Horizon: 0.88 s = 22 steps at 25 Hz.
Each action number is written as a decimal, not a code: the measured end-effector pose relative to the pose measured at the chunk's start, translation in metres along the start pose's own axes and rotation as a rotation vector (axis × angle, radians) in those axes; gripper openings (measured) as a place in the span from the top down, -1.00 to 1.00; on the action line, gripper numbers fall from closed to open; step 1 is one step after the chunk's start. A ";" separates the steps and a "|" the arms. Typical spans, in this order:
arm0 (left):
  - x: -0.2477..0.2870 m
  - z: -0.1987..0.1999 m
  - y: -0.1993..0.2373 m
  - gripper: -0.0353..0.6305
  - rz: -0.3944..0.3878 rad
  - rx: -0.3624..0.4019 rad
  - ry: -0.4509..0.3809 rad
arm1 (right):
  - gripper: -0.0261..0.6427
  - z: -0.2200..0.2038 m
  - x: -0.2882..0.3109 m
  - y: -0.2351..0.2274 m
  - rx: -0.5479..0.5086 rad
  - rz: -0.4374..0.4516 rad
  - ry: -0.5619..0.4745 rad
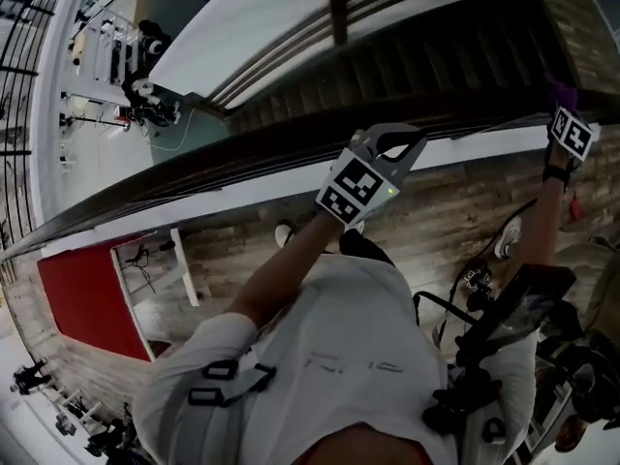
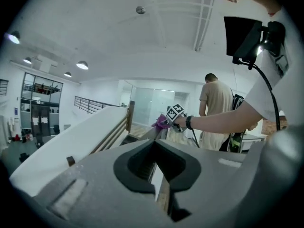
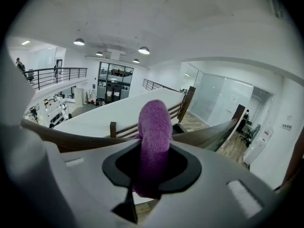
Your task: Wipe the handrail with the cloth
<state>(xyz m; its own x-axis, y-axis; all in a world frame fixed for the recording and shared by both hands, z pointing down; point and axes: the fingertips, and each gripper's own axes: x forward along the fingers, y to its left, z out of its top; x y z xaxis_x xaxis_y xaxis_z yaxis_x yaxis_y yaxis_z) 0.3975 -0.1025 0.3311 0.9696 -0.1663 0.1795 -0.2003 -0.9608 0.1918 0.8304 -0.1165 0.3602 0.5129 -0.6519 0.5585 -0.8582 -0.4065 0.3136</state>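
The dark wooden handrail (image 1: 194, 168) runs slantwise across the head view, from lower left to upper right. My right gripper (image 1: 572, 132) is at its far right end, shut on a purple cloth (image 1: 563, 95) that lies against the rail. In the right gripper view the cloth (image 3: 154, 127) sticks up out of the right gripper (image 3: 152, 148), with the handrail (image 3: 66, 139) curving behind it. My left gripper (image 1: 376, 168) hovers over the rail near the middle, shut and empty. The left gripper view looks past the left gripper (image 2: 156, 146) along the rail to the right gripper (image 2: 175, 114) and the cloth (image 2: 159, 122).
Beyond the rail a dark staircase (image 1: 417, 56) drops away beside a white sloped wall (image 1: 252, 17). Equipment stands on the lower floor (image 1: 126, 76). A red panel (image 1: 87, 298) lies at my left on the wood floor (image 1: 436, 231). A person in a beige shirt (image 2: 216, 108) stands nearby.
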 end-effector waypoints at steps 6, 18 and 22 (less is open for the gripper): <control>-0.108 -0.010 0.051 0.89 0.191 -0.022 -0.058 | 0.65 0.010 -0.037 0.153 -0.088 0.244 -0.095; -0.386 -0.048 0.115 0.89 0.722 -0.147 -0.192 | 0.63 0.081 -0.233 0.625 -0.431 0.989 -0.365; -0.477 -0.070 0.123 0.89 0.893 -0.186 -0.230 | 0.63 0.061 -0.324 0.751 -0.561 1.213 -0.404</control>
<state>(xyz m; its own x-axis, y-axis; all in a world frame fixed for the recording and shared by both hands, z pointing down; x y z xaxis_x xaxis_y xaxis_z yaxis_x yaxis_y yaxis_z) -0.0994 -0.1256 0.3368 0.4458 -0.8836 0.1435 -0.8834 -0.4085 0.2296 0.0209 -0.2500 0.3683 -0.6591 -0.5849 0.4727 -0.6120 0.7825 0.1150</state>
